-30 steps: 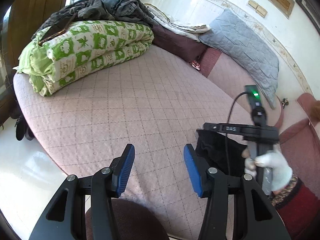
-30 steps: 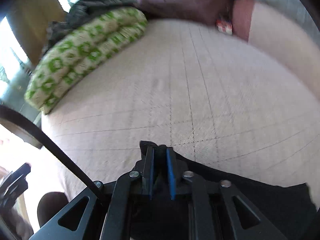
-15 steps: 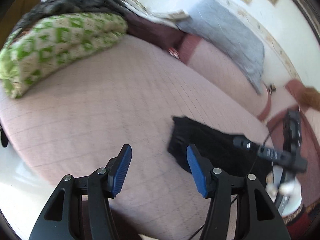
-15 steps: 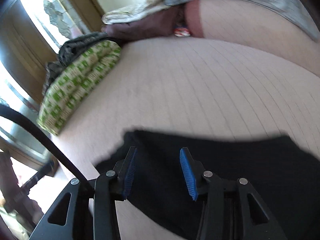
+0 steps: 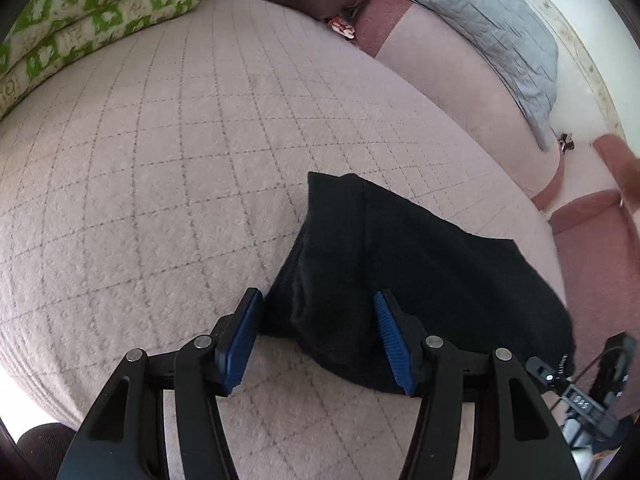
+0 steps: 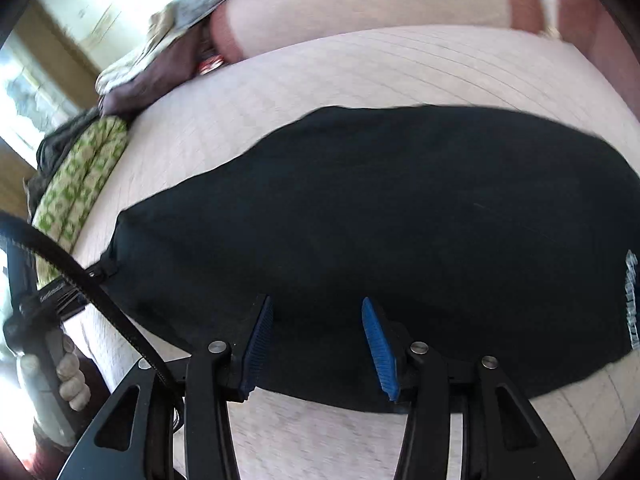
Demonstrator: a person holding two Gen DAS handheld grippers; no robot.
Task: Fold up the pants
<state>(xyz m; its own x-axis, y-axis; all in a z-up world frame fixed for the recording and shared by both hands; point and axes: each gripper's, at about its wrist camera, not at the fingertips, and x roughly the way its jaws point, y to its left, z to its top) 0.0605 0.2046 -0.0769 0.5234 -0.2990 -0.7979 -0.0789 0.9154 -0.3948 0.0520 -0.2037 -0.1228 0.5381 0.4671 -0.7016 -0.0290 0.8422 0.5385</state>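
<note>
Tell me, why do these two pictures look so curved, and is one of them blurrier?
Both views bulge from fisheye lenses, with dark corners. The right wrist view is smeared: the black pants have soft edges and the window glares white. The left wrist view is sharper, showing the quilted bed cover stitching.

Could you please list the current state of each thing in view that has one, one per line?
black pants: lying folded and flat on the bed, released.
left gripper: open, over the pants' near edge, gripping nothing.
right gripper: open, over the pants' near edge, gripping nothing.
green patterned quilt: folded, stacked at the bed's far side.
grey pillow: leaning against the headboard.
</note>
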